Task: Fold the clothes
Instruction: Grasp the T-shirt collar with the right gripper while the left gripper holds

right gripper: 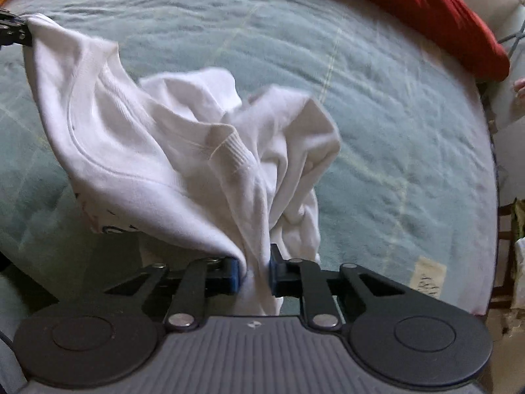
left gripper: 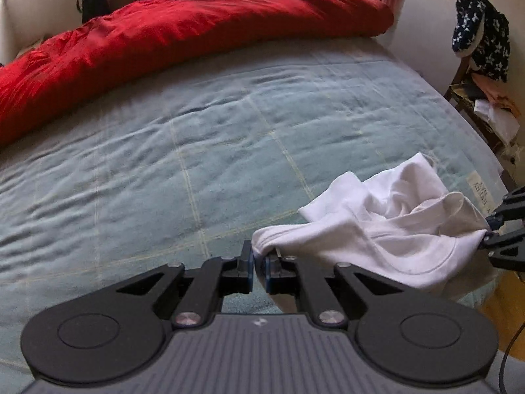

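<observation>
A crumpled white sweatshirt point(left gripper: 387, 226) point(right gripper: 183, 151) hangs lifted over the pale blue bedspread point(left gripper: 197, 151) point(right gripper: 377, 115). My left gripper point(left gripper: 258, 264) is shut on one corner of it, near the bottom middle of the left wrist view. My right gripper point(right gripper: 253, 272) is shut on a bunched fold of the same garment, with cloth filling the gap between its blue pads. Each gripper shows at the edge of the other's view: the right gripper point(left gripper: 489, 234) at far right, the left gripper point(right gripper: 24, 31) at far left. A ribbed cuff point(right gripper: 236, 154) lies in the folds.
A red duvet point(left gripper: 170, 42) point(right gripper: 436, 10) is heaped along the far side of the bed. A wooden chair point(left gripper: 472, 105) with a dark star-patterned garment point(left gripper: 482, 32) stands by the wall at right. A white label point(right gripper: 430, 277) is sewn on the bedspread near the edge.
</observation>
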The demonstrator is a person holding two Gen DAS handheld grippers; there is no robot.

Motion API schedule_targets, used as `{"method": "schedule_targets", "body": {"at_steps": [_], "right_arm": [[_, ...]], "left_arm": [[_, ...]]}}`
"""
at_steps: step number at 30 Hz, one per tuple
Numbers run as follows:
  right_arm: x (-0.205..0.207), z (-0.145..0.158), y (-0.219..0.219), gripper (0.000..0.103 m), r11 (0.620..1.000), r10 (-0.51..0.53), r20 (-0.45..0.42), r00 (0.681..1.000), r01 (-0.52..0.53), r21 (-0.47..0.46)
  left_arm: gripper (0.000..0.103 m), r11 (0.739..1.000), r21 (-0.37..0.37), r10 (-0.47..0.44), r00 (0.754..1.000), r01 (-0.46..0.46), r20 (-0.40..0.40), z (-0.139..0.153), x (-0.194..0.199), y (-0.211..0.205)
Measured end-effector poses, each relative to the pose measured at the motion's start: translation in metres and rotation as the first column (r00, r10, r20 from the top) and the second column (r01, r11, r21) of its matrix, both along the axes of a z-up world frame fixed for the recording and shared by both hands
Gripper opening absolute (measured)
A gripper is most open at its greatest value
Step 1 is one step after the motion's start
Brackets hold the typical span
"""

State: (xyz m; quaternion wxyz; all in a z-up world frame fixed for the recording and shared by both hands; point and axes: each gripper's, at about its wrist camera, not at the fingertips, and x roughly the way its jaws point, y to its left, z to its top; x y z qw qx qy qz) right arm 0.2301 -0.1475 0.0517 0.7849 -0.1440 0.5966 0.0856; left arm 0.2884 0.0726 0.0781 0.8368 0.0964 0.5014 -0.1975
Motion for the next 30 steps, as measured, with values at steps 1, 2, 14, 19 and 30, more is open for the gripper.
{"method": "schedule_targets", "body": {"at_steps": [1, 2, 14, 19, 30], "right_arm": [[0.002, 0.006, -0.001, 0.02, 1.0, 0.021, 0.011, 1.0, -0.021, -0.01], [0.003, 0.013, -0.003, 0.019, 0.999, 0.043, 0.023, 0.999, -0.042, -0.021], [0.068, 0.064, -0.06, 0.02, 0.973, 0.229, 0.137, 0.964, -0.232, 0.004], [0.108, 0.075, -0.07, 0.02, 0.968, 0.25, 0.188, 0.95, -0.251, -0.02], [0.206, 0.048, -0.096, 0.02, 0.98, 0.192, 0.248, 0.95, -0.175, -0.09]], "left_arm": [[0.004, 1.0, 0.01, 0.0, 1.0, 0.0, 0.0, 0.004, 0.001, -0.003], [0.004, 1.0, 0.031, 0.003, 1.0, -0.003, 0.007, 0.01, 0.002, -0.007], [0.004, 0.984, 0.091, 0.154, 0.988, -0.156, 0.026, 0.044, 0.04, -0.054], [0.004, 0.982, 0.105, 0.154, 0.986, -0.16, 0.064, 0.046, 0.074, -0.061], [0.005, 0.99, 0.114, 0.077, 0.994, -0.086, 0.076, 0.011, 0.185, -0.075]]}}
